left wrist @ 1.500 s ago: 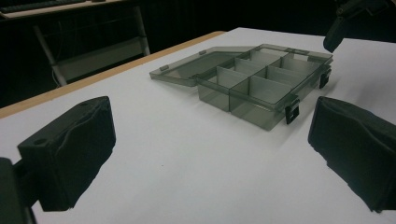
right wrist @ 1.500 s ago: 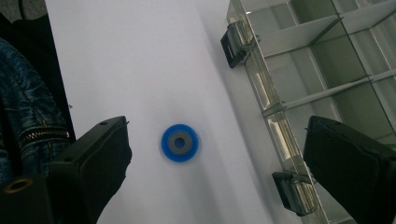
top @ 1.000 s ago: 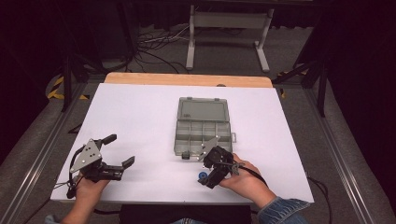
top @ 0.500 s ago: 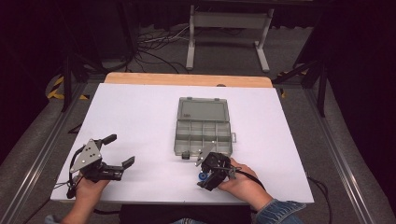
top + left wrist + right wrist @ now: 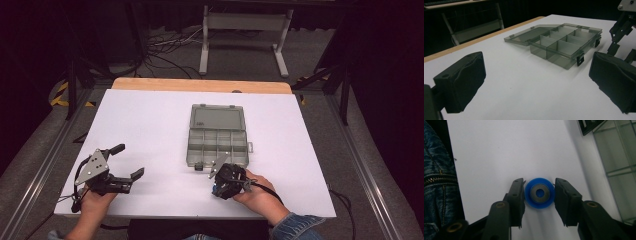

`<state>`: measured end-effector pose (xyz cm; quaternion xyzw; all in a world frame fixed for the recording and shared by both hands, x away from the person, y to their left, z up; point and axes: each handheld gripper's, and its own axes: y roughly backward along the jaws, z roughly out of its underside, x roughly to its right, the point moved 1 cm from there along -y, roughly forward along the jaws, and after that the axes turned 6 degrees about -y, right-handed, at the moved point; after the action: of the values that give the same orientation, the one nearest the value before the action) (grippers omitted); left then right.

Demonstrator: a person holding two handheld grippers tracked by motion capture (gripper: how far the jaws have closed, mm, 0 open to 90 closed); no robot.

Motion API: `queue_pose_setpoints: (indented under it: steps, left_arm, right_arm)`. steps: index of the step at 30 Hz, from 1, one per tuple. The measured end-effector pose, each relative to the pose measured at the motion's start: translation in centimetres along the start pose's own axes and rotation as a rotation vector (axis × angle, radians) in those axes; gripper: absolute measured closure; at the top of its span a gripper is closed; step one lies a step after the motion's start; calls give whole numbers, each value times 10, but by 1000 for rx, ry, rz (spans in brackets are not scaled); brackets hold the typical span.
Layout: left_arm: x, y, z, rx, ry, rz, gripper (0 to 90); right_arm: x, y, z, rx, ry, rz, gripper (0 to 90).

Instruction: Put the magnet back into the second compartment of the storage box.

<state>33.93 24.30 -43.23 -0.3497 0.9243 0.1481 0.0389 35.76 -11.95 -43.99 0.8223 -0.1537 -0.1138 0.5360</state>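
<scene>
1. Compartment box (image 5: 218, 136): translucent grey, lid (image 5: 529, 36) open flat on the white table (image 5: 150, 125), dividers visible, black latches at its near edge.
2. Blue disc (image 5: 539, 193): round, dark central ring, lying flat beside the box's near corner.

A white-topped rectangular table (image 5: 150, 125) fills the middle of the high view, its far edge a bare strip of pale wood (image 5: 200, 85). Beyond it lies grey carpeted floor (image 5: 250, 60), where a tangle of black cables (image 5: 165, 47) sprawls beside a pale grey metal stand with two splayed feet (image 5: 243, 30). Grey metal rails (image 5: 35, 175) run along both sides of the table. Yellow-and-black hazard tape (image 5: 62, 95) marks the floor at the left. The surroundings beyond are dark, almost black; light falls mainly on the tabletop.
</scene>
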Motion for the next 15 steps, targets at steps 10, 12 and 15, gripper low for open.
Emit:
queue_pose_setpoints:
  steps: [10,12,15]
  left_arm:
    - [0,0,0,2,2,1,16]
    - [0,0,0,1,-1,1,16]
    - [0,0,0,2,1,2,16]
  right_arm:
    - [2,7,-3,17,4,-4,623]
    - [2,11,-5,28,2,-2,623]
    - [3,16,-7,30,-6,-6,623]
